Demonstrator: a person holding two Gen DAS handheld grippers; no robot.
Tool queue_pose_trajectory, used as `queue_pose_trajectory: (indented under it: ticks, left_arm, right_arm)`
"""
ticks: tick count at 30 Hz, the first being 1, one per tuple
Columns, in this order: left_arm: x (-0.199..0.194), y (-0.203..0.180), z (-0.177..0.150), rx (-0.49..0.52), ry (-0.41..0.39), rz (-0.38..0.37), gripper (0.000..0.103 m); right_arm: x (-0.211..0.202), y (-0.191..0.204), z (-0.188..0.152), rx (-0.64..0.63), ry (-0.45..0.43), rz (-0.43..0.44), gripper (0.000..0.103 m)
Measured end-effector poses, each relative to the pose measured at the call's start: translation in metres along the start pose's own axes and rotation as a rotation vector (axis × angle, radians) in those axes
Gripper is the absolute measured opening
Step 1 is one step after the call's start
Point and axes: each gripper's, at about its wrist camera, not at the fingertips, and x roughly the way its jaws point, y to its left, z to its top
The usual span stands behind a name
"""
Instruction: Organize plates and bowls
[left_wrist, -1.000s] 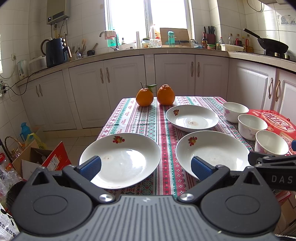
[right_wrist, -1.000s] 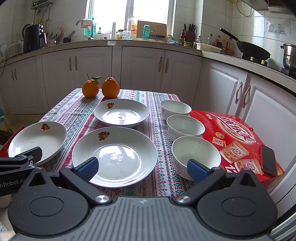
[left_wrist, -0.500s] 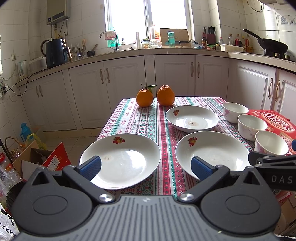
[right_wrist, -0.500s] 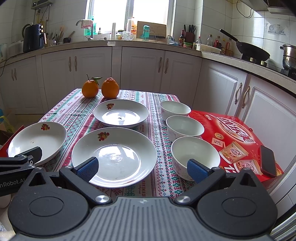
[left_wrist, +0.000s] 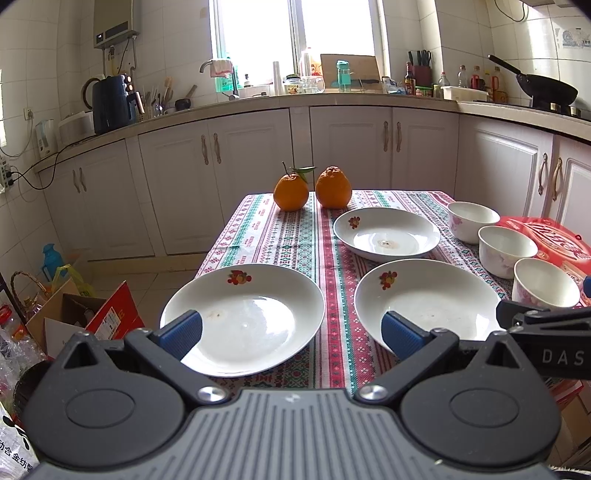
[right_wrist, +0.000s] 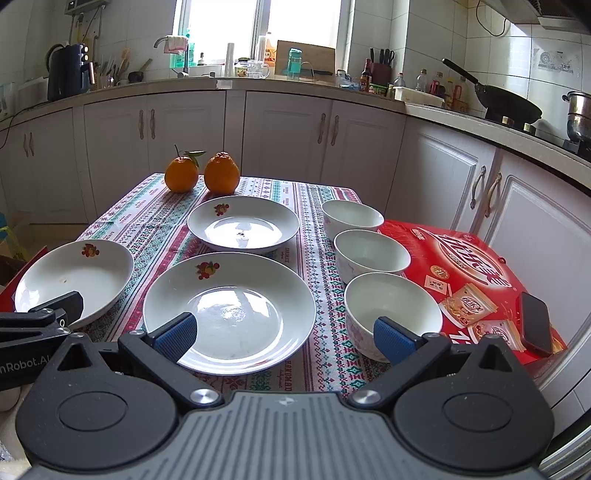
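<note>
- Saw no change from a moment before: nothing stacked yet.
- Left gripper and right gripper: spread wide, empty.
- Three round white plates at frame middle, three white bowls at right.

This is a home kitchen. White panelled cabinets run along the far wall and down the right side under a pale counter surface, ahead of the hand-held gripper. A window sits above a sink tap with a cloth hung over it. On the far left of the counter stands a dark kettle; beside it are cooking utensils in a holder. To the right are a knife block, sauce bottles, a black wok on the stove and a steel pot. White wall tiles cover the walls. A wall-mounted water heater hangs upper left.
</note>
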Motion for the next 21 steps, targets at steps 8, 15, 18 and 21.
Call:
queue_pose_trajectory:
  ticks: [8,15,18,21]
  left_arm:
    - [0.004,0.002,0.001,0.002,0.003,-0.007,0.102]
    - [0.014,0.019,0.002,0.016,0.02,-0.002,0.102]
    - [0.022,0.033,-0.002,0.041,0.036,0.015,0.102]
    - [0.032,0.051,-0.011,0.056,0.075,0.016,0.102]
  right_arm:
    - [0.004,0.003,0.002,-0.013,0.007,0.006,0.103]
    - [0.013,0.0,0.02,-0.007,0.003,0.067,0.103]
    - [0.018,-0.005,0.035,-0.009,-0.032,0.098,0.103]
    - [0.026,-0.009,0.049,-0.02,-0.075,0.177,0.103]
